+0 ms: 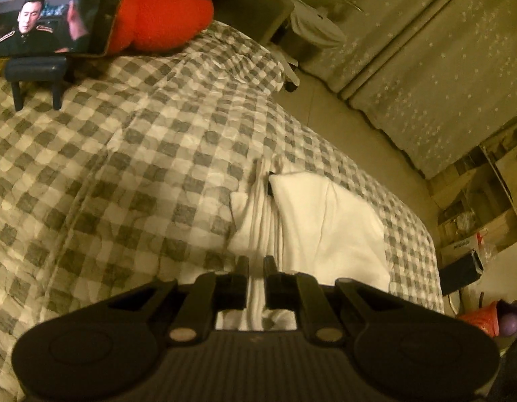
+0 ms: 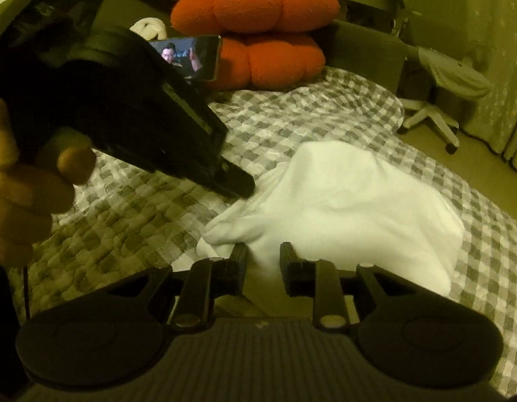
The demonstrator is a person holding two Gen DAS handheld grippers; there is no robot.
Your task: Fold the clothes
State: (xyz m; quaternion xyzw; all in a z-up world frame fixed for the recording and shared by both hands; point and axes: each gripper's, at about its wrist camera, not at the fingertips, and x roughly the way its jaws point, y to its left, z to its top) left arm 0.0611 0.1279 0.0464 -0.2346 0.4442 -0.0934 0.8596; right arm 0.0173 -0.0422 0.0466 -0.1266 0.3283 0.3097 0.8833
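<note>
surface: grey-and-white checked quilt [image 1: 131,167] on a bed | left gripper [image 1: 256,263] pinches a bunched fold of the white garment [image 2: 352,207] | right gripper [image 2: 262,251] pinches its near edge, garment spreading ahead of the fingers | beyond: phone [image 1: 54,20] on stand, red cushion [image 2: 255,3], star-print curtain [image 1: 426,67], white chair base [image 2: 429,120]

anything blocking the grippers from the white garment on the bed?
Nothing visible. The left gripper is already shut on a fold of the white garment, and the right gripper has cloth between its fingers. The phone and red cushions sit far up the checked blanket.
</note>
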